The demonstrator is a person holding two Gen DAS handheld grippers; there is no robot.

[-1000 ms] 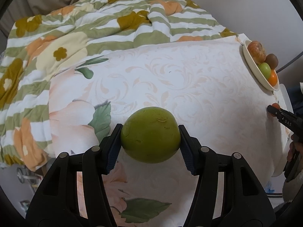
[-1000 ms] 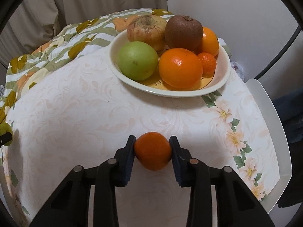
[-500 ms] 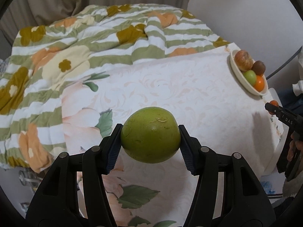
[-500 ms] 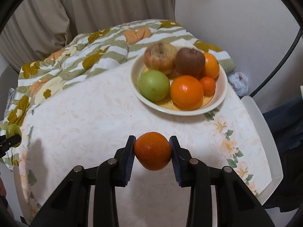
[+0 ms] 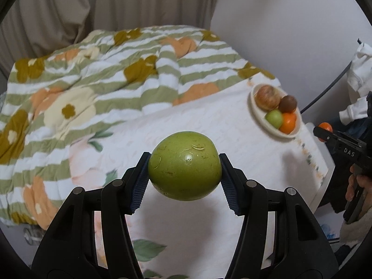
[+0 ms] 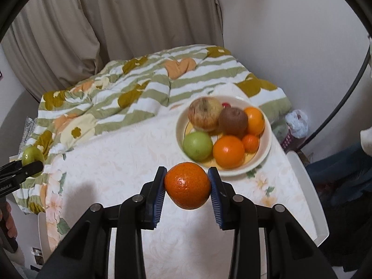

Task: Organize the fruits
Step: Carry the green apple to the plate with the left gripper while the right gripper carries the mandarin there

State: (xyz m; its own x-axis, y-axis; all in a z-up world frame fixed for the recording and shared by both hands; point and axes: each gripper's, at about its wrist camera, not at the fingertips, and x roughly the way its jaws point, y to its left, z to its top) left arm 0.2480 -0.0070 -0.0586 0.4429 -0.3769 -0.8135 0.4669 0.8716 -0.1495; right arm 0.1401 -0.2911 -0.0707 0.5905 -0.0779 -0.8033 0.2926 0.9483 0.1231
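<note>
while green apple point(image 5: 184, 165) is clamped in left gripper point(image 5: 184, 174) and mandarin point(image 6: 187, 185) in right gripper point(image 6: 187, 189), carry step is judged underway; placement into fruit bowl point(image 6: 267, 148) is needed next.

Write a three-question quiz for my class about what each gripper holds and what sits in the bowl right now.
1. True or false: the left gripper holds a green fruit.
2. What does the right gripper hold? A) a kiwi B) an orange fruit C) nothing
3. Fill in: the bowl on the table holds ___ green fruit.

Key
1. True.
2. B: the orange fruit sits between its fingers.
3. One.
</note>
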